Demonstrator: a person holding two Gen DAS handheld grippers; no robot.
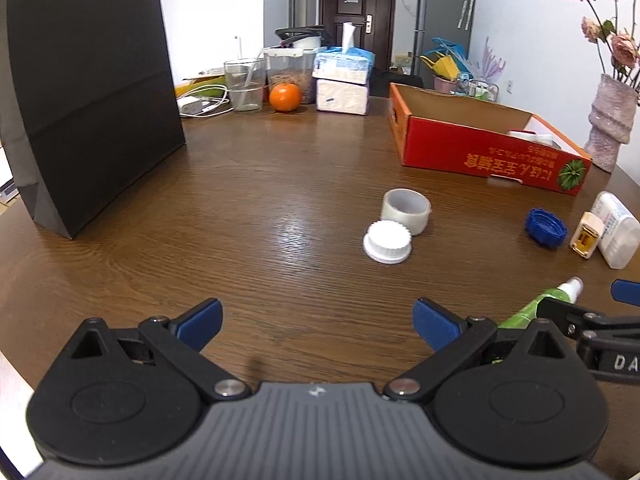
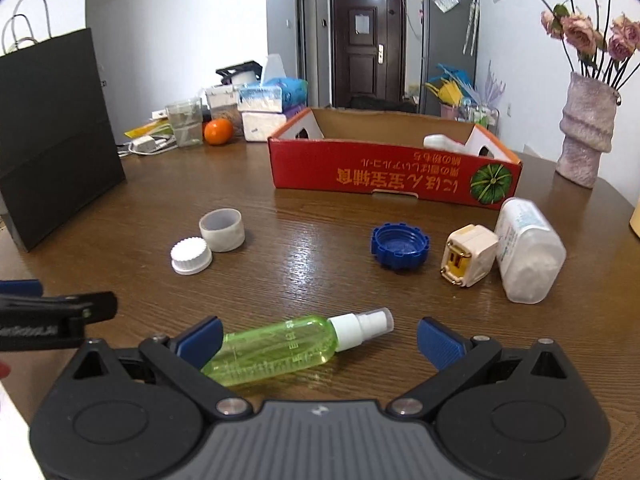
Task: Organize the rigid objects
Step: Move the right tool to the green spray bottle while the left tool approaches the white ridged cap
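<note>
A green spray bottle (image 2: 280, 348) lies on the wooden table (image 2: 304, 216) between the fingers of my open right gripper (image 2: 318, 340), which is not closed on it. Beyond it lie a blue cap (image 2: 400, 246), a cream plug adapter (image 2: 466, 260) and a white bottle (image 2: 526, 248). A white cap (image 1: 387, 241) and a tape roll (image 1: 406, 211) sit ahead of my open, empty left gripper (image 1: 318, 326). A red cardboard box (image 2: 394, 174) stands behind, with a white item (image 2: 444, 143) inside.
A black paper bag (image 1: 92, 88) stands at the left. At the back are a glass (image 1: 245, 84), an orange (image 1: 285, 97) and tissue packs (image 1: 343, 84). A vase with flowers (image 2: 586, 136) stands at the right.
</note>
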